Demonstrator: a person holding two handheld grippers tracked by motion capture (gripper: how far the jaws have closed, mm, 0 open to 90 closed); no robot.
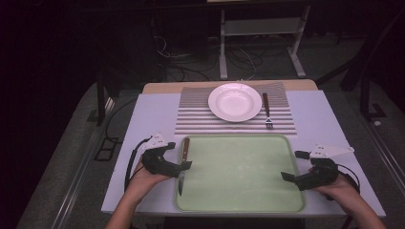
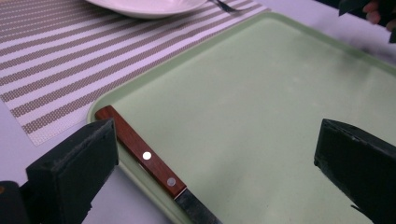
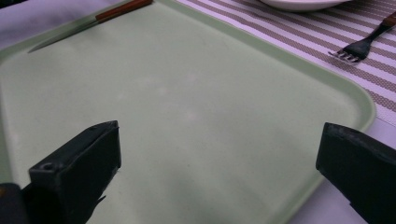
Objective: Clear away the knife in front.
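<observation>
A knife (image 1: 186, 149) with a brown wooden handle lies along the left rim of the pale green tray (image 1: 239, 171), blade toward the near edge. My left gripper (image 1: 180, 157) is over that rim with its jaws wide open. In the left gripper view the knife handle (image 2: 144, 154) lies just inside the left jaw, and neither pad presses on it. My right gripper (image 1: 293, 165) hangs at the tray's right edge, open, with only bare tray (image 3: 187, 102) between its jaws. The knife (image 3: 93, 21) lies at the tray's far side in the right gripper view.
Behind the tray a striped placemat (image 1: 200, 119) carries a white plate (image 1: 234, 101) and, to its right, a fork (image 1: 267, 110) with its tines toward the tray. The table's white surface (image 1: 143, 124) borders the tray on both sides. Cables and a metal frame stand on the dark floor beyond.
</observation>
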